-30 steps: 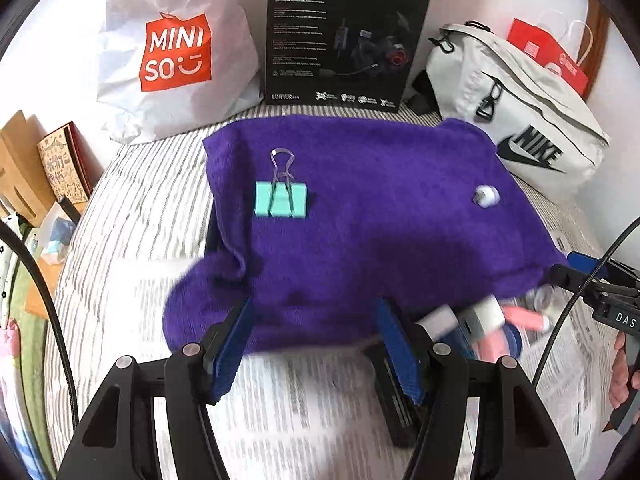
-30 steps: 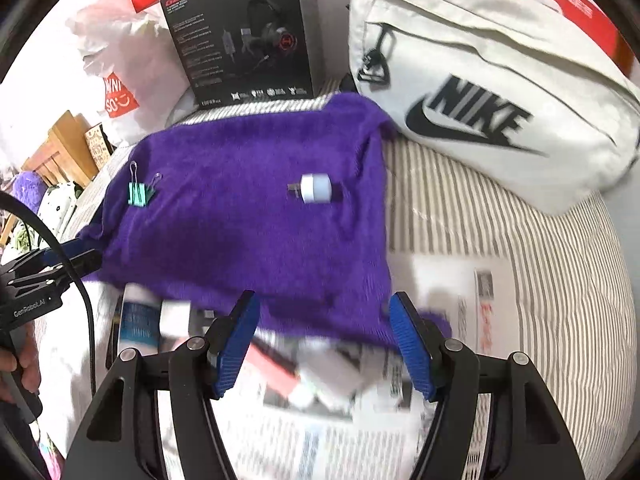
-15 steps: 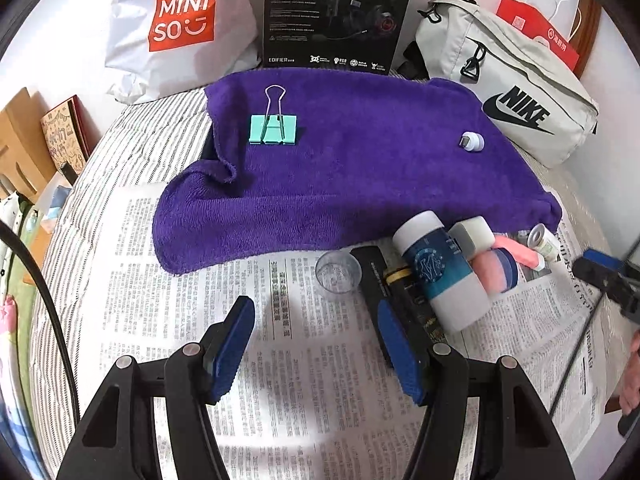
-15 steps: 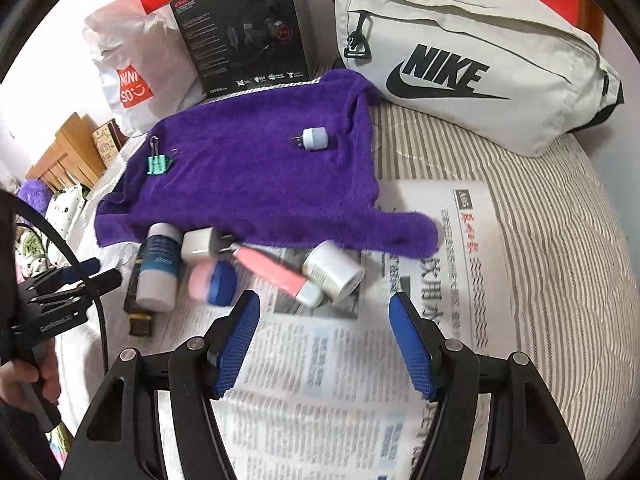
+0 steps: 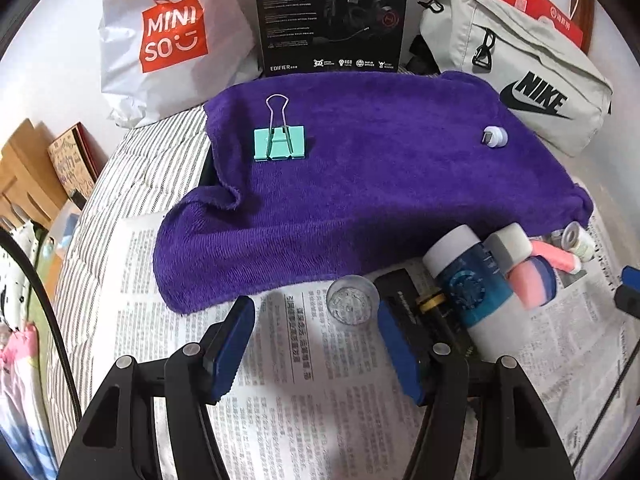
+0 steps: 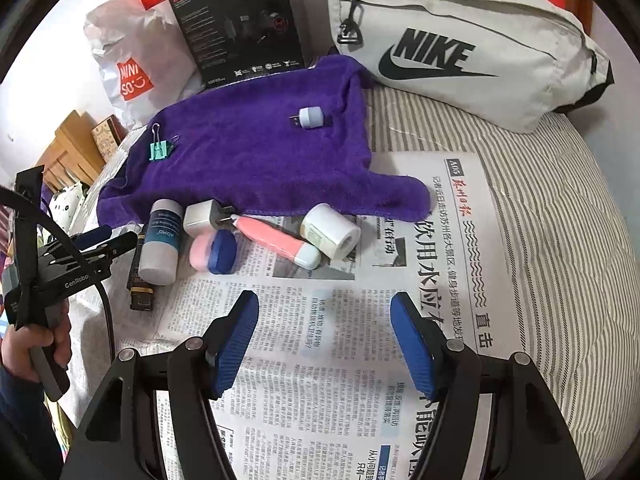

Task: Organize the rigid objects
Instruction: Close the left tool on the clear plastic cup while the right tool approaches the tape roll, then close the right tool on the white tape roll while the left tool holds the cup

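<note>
- The left gripper (image 5: 316,344) hangs over a sheet of newspaper (image 5: 304,392); its blue ribbed fingers (image 5: 232,344) stand roughly half apart with nothing between them.
- The right gripper (image 6: 324,340) is likewise parted about halfway over the newsprint, its fingers (image 6: 412,344) bare.
- The newspaper lies flat on a bed with a grey-and-white striped quilted cover (image 6: 560,216).
- A fuzzy purple towel (image 5: 380,184) is draped over the far part of the paper, its near edge rumpled into a fold.
- On the towel sit a mint-green metal binder clip (image 5: 279,143) with wire loop handles and, well apart, a small pale round-capped USB plug (image 6: 310,118).
- Along the towel's near edge lies a cluster of hard items: a cylindrical white bottle with a blue label (image 6: 160,246), a boxy white charger (image 6: 200,218), a rounded pink-and-blue case (image 6: 214,252), a slim pink tube (image 6: 276,242), and a stubby white jar on its side (image 6: 332,230).
- A small clear plastic cup (image 5: 352,304) stands just ahead of the left fingers, beside a flat black bar (image 5: 412,304).
- Behind stand a crinkled white shopping bag (image 5: 168,36), a glossy black headset box (image 5: 332,16) and a pale fabric waist bag (image 6: 460,36).
</note>
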Available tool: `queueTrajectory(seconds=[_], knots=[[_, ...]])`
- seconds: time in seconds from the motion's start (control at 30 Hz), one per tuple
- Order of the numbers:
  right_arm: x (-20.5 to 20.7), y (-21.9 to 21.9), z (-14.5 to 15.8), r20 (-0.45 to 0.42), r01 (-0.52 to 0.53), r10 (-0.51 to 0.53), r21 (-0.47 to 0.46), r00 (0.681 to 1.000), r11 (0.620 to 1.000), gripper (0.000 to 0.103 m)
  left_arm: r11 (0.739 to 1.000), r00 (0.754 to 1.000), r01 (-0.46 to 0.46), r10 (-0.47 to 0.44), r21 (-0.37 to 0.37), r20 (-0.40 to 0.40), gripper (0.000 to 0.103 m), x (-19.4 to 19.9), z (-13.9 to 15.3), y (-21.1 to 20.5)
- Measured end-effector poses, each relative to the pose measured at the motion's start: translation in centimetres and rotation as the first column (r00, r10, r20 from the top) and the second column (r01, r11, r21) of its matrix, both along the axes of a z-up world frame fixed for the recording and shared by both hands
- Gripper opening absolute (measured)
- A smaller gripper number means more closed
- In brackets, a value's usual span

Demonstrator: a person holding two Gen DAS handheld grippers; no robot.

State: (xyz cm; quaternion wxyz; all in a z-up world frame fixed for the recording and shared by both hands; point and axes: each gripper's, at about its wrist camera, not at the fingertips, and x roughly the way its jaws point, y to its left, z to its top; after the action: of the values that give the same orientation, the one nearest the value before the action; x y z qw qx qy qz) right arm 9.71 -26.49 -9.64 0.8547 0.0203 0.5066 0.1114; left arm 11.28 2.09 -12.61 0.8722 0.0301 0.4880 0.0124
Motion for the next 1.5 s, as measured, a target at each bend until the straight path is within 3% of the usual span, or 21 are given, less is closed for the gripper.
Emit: queueTrajectory(seconds=[0.1,0.2,0.27,0.4,0.43,0.53,1.07,1.23,1.37,1.47,1.5], knots=[[0.0,-0.1,0.1,0.004,0.0,0.0,-0.007,1.0,1.0,0.068,1.0,1.0,0.002,-0.002,0.029,0.0,0.062,0.2,-0.3,0.0],[0.0,-0.2,0.0,0.002,0.002,-0.002,-0.007,1.0,1.0,0.068,1.0,1.0,0.007,-0.007,-0.004,0.013,0.06,0.2,-0.3,0.2],[0.1,-0.3,-0.1,0.0,0.005,-0.005,-0.008,1.0,1.0,0.068,1.0,1.0,0.02,-0.02,-0.021,0.003,0.05,0.3,-0.5,0.2],[0.3,-0.6,-0.4,-0.008,0.014,-0.014,-0.013,1.0,1.0,0.068,0.999,0.999,0.027,-0.027,-0.042,0.02,0.043,0.3,-0.6,0.1],[0.4,-0.6,-0.5,-0.01,0.017,-0.017,-0.016,1.0,1.0,0.068,0.998,0.999,0.027,-0.025,-0.051,0.031,0.033,0.3,-0.6,0.2],[0.7,-0.8,-0.8,-0.017,0.025,-0.025,-0.018,1.0,1.0,0.068,0.996,0.998,0.056,-0.053,-0.067,0.035,0.025,0.1,-0.6,0.1],[4.6,0.3,-1.6,0.019,-0.007,0.008,-0.026,1.0,1.0,0.067,0.992,0.998,0.06,-0.057,-0.113,0.026,0.026,-0.4,-0.5,0.7],[5.6,0.9,-2.4,0.019,-0.036,0.037,-0.068,0.999,0.997,0.062,0.99,0.998,0.064,-0.062,-0.128,0.026,0.026,-0.4,-0.6,1.0],[6.0,1.1,-2.8,0.024,-0.049,0.051,-0.059,0.998,0.997,0.052,0.988,0.998,0.055,-0.052,-0.141,0.026,0.026,-0.4,-0.6,1.2],[6.1,1.0,-2.7,-0.002,-0.053,0.052,-0.022,0.999,0.998,0.037,0.989,0.998,0.056,-0.053,-0.14,0.024,0.026,-0.4,-0.5,1.1],[5.9,1.0,-2.6,-0.009,-0.053,0.053,-0.02,0.999,0.998,0.037,0.989,0.998,0.058,-0.055,-0.138,0.024,0.026,-0.4,-0.5,1.1]])
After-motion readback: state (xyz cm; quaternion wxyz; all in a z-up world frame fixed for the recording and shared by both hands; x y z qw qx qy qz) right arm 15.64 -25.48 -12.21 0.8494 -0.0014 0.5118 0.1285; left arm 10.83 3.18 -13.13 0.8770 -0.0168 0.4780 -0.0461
